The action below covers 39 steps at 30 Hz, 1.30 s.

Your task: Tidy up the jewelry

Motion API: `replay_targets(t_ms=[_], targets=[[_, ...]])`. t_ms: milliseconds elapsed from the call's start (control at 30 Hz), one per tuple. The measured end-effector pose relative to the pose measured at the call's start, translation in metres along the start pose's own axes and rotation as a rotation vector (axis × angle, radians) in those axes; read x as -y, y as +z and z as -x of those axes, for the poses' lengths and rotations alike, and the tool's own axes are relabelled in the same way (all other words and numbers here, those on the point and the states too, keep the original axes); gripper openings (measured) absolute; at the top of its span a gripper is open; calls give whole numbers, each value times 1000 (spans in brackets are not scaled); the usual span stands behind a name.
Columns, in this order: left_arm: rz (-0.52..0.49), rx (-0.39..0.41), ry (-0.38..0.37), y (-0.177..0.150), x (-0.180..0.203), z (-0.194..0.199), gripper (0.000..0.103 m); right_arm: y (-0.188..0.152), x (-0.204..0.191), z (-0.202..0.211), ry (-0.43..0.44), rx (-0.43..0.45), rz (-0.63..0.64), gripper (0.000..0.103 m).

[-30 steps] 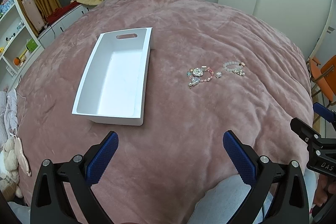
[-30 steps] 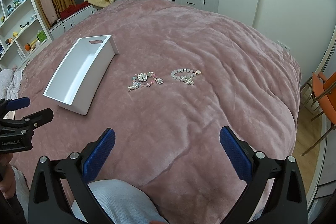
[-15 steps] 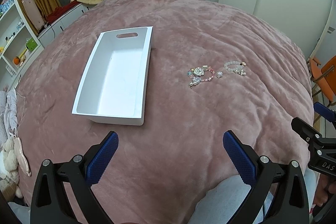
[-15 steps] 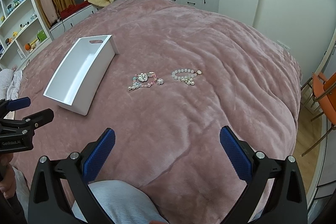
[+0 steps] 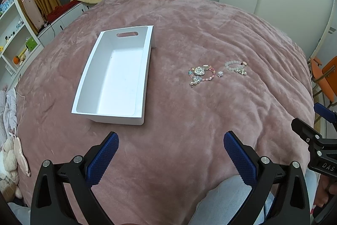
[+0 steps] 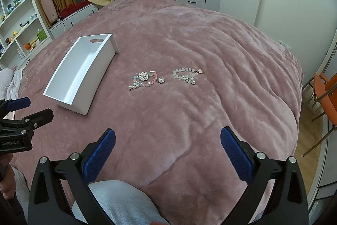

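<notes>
Nothing has moved; both grippers' fingers (image 5: 240, 157) (image 6: 236, 154) gape, bracelet (image 6: 145, 79) beads indistinct.

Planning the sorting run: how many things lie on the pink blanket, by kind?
Bracelets: 2, the colourful bracelet and the white bracelet
White bin: 1, nothing in it
Total: 3

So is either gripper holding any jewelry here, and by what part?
Nothing is held. Left gripper and right gripper are open; both bracelets lie on the blanket.
</notes>
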State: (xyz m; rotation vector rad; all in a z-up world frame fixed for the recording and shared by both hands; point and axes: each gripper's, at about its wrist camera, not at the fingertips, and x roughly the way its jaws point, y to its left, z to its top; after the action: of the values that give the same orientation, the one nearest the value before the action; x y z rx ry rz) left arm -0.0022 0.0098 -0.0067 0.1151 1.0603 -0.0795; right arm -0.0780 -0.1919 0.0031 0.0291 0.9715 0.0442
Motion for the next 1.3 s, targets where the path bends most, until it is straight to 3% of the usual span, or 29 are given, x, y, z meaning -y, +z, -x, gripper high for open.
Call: replay_targets(t_ms=[900, 1100, 1300], targets=[[-5, 19, 8, 0, 3, 11, 101, 1, 0, 8, 22, 14, -6, 99], [-24, 86, 23, 3, 4, 26, 101, 1, -1, 11, 21, 25, -4, 99], [-27, 87, 24, 7, 7, 28, 101, 2, 0, 11, 22, 22, -2, 99]])
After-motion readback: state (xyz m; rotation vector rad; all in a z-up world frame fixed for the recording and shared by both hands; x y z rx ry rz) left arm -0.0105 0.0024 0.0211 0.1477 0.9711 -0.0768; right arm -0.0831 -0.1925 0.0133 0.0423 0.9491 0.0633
